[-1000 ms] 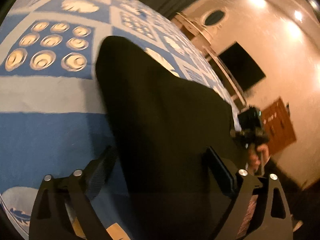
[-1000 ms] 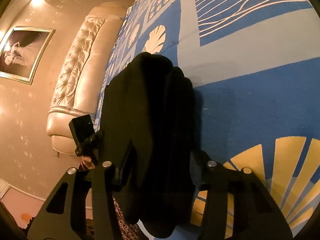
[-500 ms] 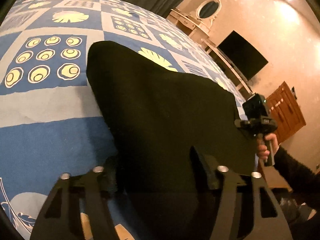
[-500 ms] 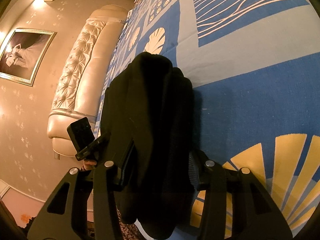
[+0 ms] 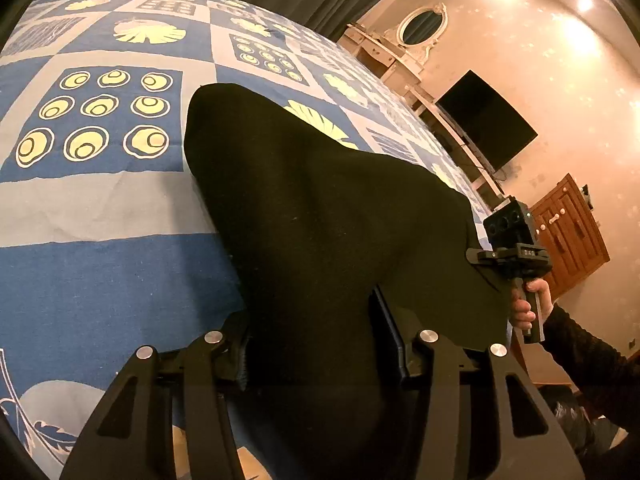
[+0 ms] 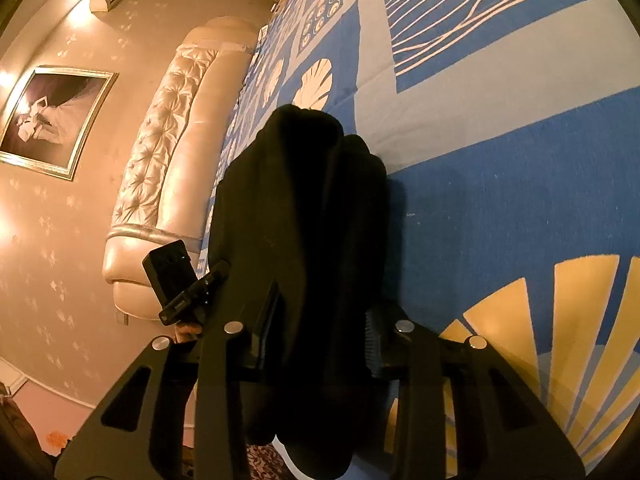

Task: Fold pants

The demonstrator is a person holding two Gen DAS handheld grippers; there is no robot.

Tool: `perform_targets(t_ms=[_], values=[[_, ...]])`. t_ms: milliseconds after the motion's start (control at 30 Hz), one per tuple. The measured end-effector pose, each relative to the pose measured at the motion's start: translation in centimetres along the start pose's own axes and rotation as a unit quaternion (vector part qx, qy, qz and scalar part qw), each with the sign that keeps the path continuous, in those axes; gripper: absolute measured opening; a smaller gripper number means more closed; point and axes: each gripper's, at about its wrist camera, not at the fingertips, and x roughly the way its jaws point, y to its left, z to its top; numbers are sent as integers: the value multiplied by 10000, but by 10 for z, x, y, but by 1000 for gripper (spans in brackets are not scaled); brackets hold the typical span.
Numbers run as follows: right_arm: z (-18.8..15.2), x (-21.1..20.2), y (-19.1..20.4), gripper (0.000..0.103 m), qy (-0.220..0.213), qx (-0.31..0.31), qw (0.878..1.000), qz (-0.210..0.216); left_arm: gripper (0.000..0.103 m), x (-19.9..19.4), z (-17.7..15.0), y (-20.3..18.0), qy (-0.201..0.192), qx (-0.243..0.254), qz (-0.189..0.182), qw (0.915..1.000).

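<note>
- Pants (image 5: 320, 216): black, lie on the blue patterned bedspread (image 5: 100, 272), near end hanging over its near edge; long axis runs straight away from both grippers toward the far side.
- Left gripper (image 5: 312, 344): jaws closing w/ cloth between them at the near-left corner of the pants; can't tell if pads press yet.
- Right gripper (image 6: 320, 336): jaws closing around bunched cloth at the near-right corner (image 6: 312, 208); full pinch unclear.
- Both hands equally near; judged next move: carry the near end forward along that axis.
</note>
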Motion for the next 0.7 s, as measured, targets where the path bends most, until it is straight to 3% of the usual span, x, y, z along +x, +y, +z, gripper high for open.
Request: perform_targets(t_ms=[233, 367, 600, 700], values=[[-1, -1, -2, 34, -80, 91, 9999, 53, 54, 1, -1, -3, -25, 90, 92, 9999], [-2, -2, -6, 36, -127, 193, 9996, 145, 61, 1, -2, -1, -62, 29, 109, 9999], [-3, -6, -13, 41, -218, 290, 9988, 329, 84, 3, -4, -6, -63, 141, 163, 9997], [-4, -8, -14, 42, -265, 321, 9985, 367, 85, 5, -3, -12, -41, 239, 336, 9991]])
